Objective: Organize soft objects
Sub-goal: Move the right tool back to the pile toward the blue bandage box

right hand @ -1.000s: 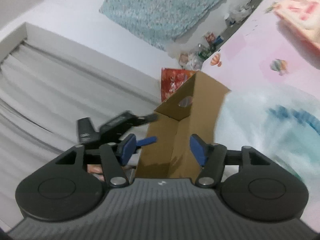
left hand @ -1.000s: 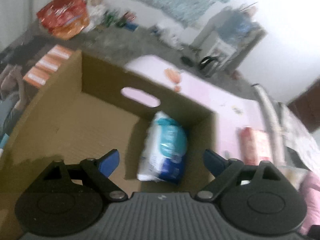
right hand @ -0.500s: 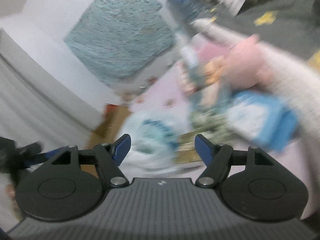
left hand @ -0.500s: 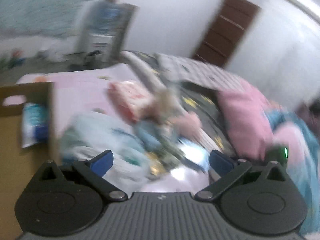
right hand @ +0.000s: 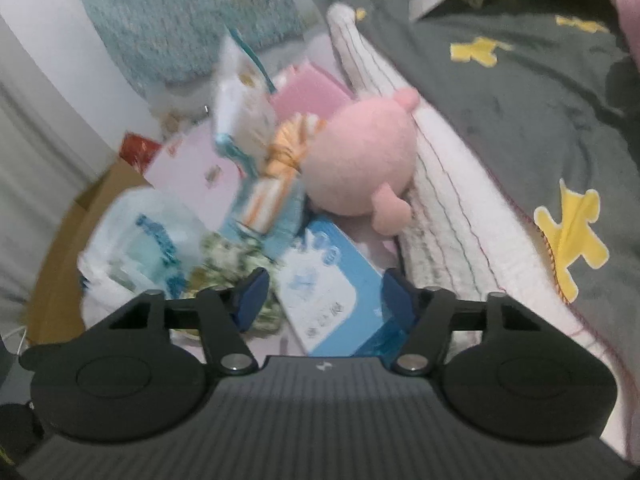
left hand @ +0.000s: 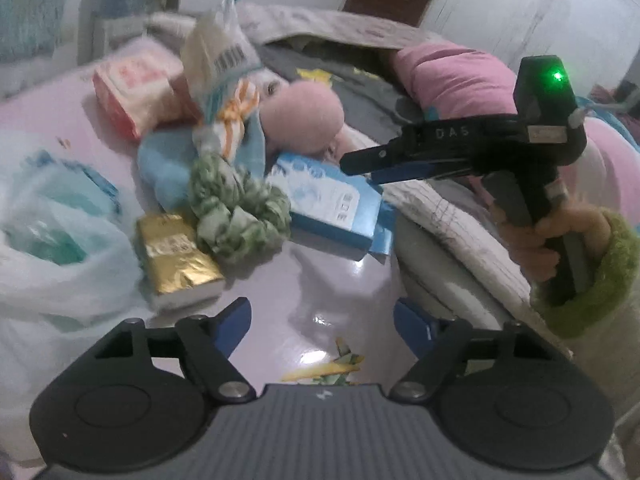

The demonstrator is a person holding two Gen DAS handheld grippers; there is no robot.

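I see the pink surface (left hand: 328, 280) carrying a heap of soft things, with a grey star-print quilt (right hand: 520, 112) and white ribbed bedding (right hand: 444, 216) along its far side. At the left of the heap sits a white plastic bag (left hand: 48, 240) with teal packs inside. The pink plush toy (right hand: 360, 160) leans against the bedding, above a flat blue tissue pack (right hand: 332, 296). A red-and-white pack (left hand: 136, 88) lies at the back, a green patterned cloth bundle (left hand: 236, 208) in the middle, and a gold-foil packet (left hand: 176, 256) just beside it.

My left claw (left hand: 322, 320) hangs over bare surface, closing with nothing between its jaws. My right claw (right hand: 322, 294) is also closing, with the blue tissue pack lying between the jaws; the pads look clear of it.
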